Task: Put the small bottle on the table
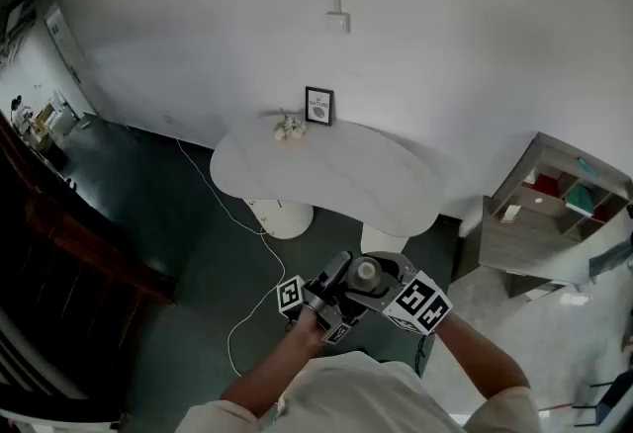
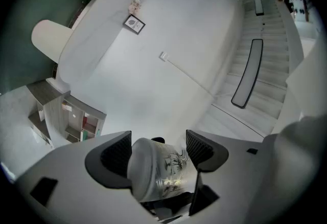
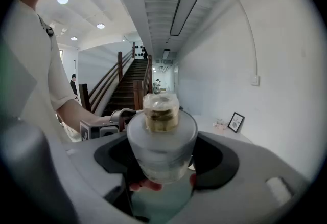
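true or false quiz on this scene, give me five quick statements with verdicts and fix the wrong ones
1. The small bottle stands on the white table. False: it is up between the tools' jaws, short of the table.
2. A framed picture stands on the table by the wall. True.
3. The right tool is empty. False: the bottle sits upright between its jaws, cap up.
4. The left tool has the bottle between its jaws too. True.
5. The shelf unit is at the left of the head view. False: it is at the right, beside the table.
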Motion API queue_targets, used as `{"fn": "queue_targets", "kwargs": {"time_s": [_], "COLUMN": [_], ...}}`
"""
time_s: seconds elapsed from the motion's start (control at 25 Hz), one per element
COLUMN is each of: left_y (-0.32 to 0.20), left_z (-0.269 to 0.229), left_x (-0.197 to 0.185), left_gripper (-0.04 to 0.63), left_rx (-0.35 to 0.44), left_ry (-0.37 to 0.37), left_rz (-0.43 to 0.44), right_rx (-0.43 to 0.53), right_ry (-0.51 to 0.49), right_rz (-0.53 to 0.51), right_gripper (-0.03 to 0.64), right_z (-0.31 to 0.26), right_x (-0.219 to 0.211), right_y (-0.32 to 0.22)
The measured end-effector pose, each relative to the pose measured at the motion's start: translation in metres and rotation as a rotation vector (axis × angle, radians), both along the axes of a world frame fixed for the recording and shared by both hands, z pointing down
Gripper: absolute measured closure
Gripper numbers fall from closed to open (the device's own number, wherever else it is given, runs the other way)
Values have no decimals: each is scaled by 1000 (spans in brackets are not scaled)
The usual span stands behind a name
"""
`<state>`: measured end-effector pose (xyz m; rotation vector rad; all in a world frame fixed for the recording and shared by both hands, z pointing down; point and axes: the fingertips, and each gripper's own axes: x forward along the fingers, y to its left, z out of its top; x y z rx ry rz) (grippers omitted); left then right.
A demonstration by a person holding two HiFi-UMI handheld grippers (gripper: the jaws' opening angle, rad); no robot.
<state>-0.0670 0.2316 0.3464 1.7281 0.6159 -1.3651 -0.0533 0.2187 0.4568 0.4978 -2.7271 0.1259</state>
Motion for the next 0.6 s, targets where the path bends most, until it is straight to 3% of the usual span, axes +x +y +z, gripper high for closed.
{"fn": "queue_targets", "kwargs": {"time_s": [0.6], "left_y": [-11], "left_z": [7], "left_x": [18], "left_gripper": [273], "left_rx": [-10], "left_ry": [-6], "left_rz": [-9], "right_rx": [-15], "right_ry": [-9], "right_rz": [10], "right_gripper": [273], "right_z": [6], "right_x": [18], "right_y": [-11]}}
